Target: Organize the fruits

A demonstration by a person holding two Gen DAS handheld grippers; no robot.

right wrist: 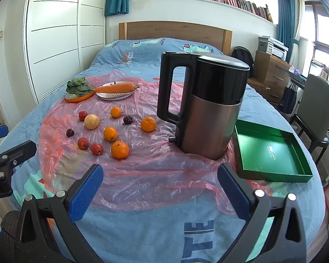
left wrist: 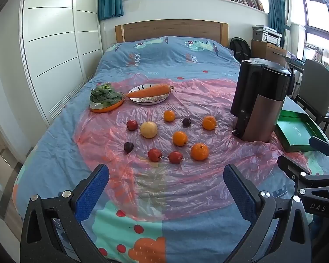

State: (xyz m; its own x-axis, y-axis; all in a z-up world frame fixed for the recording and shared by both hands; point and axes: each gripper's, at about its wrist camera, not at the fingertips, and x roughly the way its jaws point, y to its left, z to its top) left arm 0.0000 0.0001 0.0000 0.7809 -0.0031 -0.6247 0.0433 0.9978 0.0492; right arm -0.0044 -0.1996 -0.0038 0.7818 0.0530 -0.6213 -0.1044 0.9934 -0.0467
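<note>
A bed with a blue cartoon-print quilt (left wrist: 61, 135) fills both views, its middle covered by a crinkled pink translucent plastic sheet (left wrist: 208, 100). Loose fruit lies scattered on the sheet: 4 oranges, the nearest orange (left wrist: 199, 151) toward the front, 3 small red fruits (left wrist: 154, 154), 2 dark purple plums (left wrist: 128, 147) and 1 pale yellow round fruit (left wrist: 149, 129), all apart from each other. Behind them, a leafy green vegetable (left wrist: 104, 94) sits on an orange plate, just beside a large carrot (left wrist: 148, 90) lying across a patterned white plate. To the right stands a tall black and brushed-metal electric kettle (right wrist: 205, 107), upright, and beside it an empty green shallow box (right wrist: 272, 151) with pale writing inside, too small to read. The quilt shows the printed word "MUSIC" near the wooden headboard and the letters "TE" at the near edge. The left gripper (left wrist: 165, 184) and the right gripper (right wrist: 160, 182), both with blue pads, hang spread wide and empty above the near end of the bed. "DAS" is printed on the right gripper's body.
</note>
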